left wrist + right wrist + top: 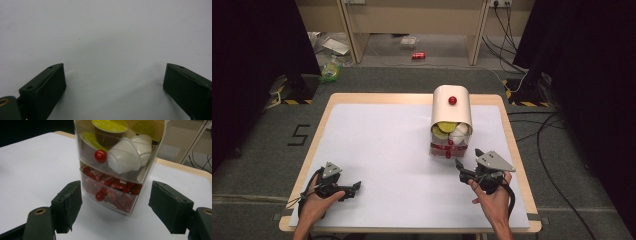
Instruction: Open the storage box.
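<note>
A small drawer cabinet (452,112) with a white curved hood and a red knob (452,100) on top stands at the table's right back. Its clear upper drawer (120,173) holds yellow-lidded capsules (110,126) and white capsules (125,155). The lower drawer (110,200) is packed with red packets (112,186). Each drawer front has a red knob (100,156). My right gripper (468,158) (116,192) is open just in front of the drawers, apart from them, with nothing between its jaws. My left gripper (353,189) (113,75) rests open over bare white table at the front left.
A white sheet (387,150) covers the wooden table, whose edge (518,165) runs close to my right hand. On the floor behind lie a red can (418,56) and cables (542,135) to the right. Dark curtains flank both sides.
</note>
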A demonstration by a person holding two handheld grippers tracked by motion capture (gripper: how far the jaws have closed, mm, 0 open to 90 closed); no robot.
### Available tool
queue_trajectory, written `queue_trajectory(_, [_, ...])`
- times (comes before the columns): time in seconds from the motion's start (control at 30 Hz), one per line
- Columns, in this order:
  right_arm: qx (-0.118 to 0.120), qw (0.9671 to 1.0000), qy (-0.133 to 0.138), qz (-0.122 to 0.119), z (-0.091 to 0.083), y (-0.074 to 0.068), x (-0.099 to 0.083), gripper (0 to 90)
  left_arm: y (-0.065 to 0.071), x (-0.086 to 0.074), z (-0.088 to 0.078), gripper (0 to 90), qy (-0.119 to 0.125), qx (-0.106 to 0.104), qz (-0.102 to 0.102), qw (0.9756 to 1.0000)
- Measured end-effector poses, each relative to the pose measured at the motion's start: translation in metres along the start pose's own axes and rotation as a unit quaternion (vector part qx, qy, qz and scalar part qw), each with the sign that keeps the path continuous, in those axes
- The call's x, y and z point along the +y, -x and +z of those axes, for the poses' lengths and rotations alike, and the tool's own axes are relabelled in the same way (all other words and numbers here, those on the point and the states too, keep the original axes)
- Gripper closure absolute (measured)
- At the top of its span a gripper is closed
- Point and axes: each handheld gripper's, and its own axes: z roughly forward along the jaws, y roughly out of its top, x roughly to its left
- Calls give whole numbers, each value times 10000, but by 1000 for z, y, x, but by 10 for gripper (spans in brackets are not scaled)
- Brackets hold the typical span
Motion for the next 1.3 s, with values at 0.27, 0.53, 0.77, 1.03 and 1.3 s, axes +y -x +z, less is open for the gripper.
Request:
queue_trajectory(0.27, [68,9999,84,-79,-1,-2,12,281,0,0,0,37,0,-3,0,10000])
queue_trajectory(0.53, [112,9997,155,-116,0,-5,23,283,0,0,0,36,0,-9,-1,10000])
queue_trajectory(0.77, [114,9995,247,-148,3,-5,32,289,0,0,0,36,1,-8,0,10000])
queue_trajectory(1.03, [147,9992,333,-178,6,-5,43,290,0,0,0,35,0,-13,-2,10000])
queue_trajectory(1.3, [159,9992,307,-223,14,-4,47,291,0,0,0,35,-2,-13,-1,10000])
